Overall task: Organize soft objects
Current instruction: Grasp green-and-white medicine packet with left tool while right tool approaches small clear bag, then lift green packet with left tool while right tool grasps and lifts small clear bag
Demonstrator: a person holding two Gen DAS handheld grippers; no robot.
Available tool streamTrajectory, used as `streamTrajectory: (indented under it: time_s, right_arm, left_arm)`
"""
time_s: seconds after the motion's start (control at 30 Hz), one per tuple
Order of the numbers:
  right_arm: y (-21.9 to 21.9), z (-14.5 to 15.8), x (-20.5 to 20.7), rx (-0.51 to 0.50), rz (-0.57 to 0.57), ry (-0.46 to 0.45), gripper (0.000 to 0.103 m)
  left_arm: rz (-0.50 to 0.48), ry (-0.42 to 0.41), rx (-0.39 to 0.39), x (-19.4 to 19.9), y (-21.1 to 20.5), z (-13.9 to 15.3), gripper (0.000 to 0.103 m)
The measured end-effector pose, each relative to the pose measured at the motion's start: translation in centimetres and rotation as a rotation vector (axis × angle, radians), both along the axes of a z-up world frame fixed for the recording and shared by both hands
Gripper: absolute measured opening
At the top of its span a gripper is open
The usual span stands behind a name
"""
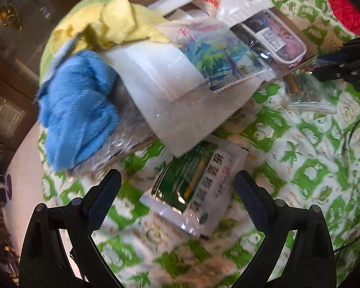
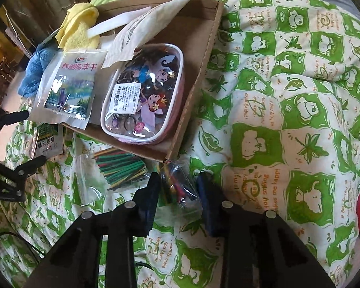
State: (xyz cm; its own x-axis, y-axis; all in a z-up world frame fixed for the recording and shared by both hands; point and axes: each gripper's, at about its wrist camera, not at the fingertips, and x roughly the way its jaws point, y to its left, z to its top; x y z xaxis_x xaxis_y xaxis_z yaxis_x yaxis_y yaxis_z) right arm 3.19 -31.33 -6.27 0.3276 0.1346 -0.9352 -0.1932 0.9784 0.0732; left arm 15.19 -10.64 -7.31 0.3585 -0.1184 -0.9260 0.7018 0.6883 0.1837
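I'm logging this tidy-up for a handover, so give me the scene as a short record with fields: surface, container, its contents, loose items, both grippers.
surface: green-and-white patterned quilt
container: shallow brown cardboard box
contents: clear cartoon-printed zip pouch, yellow cloth, blue fluffy cloth, white snack packet
loose items: green-and-white sachet, clear bag of coloured sticks
left gripper: open, above the sachet
right gripper: closing around a small clear bag of coloured items
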Motion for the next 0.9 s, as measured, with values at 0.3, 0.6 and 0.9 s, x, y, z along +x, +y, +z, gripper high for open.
streamTrajectory:
  time_s: [0.3,0.6,0.9]
  right_arm:
    - [0.5,-0.2,-0.2,0.014,0.016,-0.007,0.019]
    - [0.3,0.7,-2.9,0.111,0.027,0.014,0.012]
    - [2.8,0.4,-7.1,0.260,0.132,0.091,0.012]
  left_arm:
    - [0.045,0.016,-0.032,-0.2,-1.4,-1.4,0.081]
    - [0.107,0.121,-0.104,-4.6,0.2,-0.7,0.060]
    - [0.184,0.189,-0.166,-9.5,1.8,-0.7,0.060]
